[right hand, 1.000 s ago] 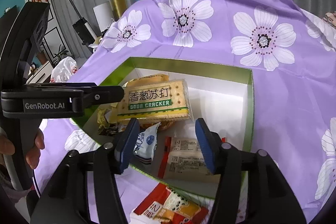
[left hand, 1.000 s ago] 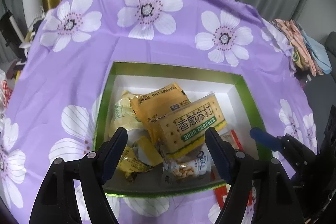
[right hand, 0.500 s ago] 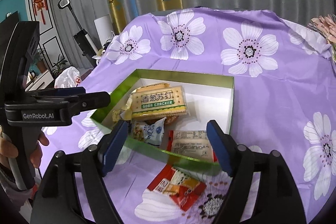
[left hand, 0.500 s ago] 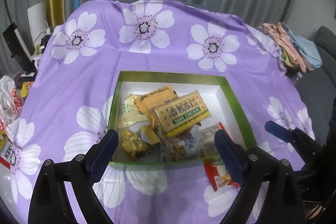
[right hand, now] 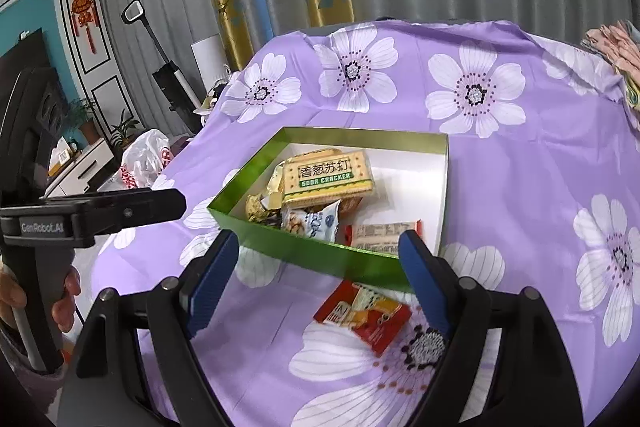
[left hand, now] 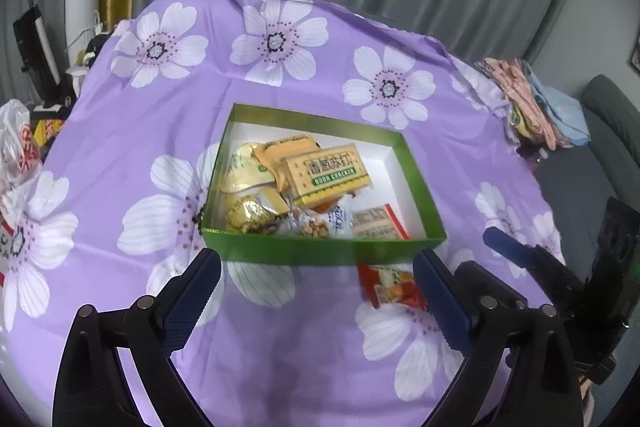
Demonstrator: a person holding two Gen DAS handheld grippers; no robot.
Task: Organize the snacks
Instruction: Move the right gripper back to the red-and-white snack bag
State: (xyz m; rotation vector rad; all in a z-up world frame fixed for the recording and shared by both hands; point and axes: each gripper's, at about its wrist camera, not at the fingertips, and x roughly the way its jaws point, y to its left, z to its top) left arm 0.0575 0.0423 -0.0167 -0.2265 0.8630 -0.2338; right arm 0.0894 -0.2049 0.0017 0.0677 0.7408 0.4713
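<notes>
While my right gripper (right hand: pixel 316 283) is hanging wide and empty, the red snack packet (right hand: pixel 362 317) is lying just ahead between its fingers, long axis slanting rightward, outside the green box (right hand: pixel 320 259). My left gripper (left hand: pixel 318 297), jaws opening on nothing, is sitting seemingly farther off.

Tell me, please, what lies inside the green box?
Inside the green box: a soda cracker pack topping yellow and gold packets, a peanut packet, a red-edged packet. Anything beneath is hidden.
</notes>
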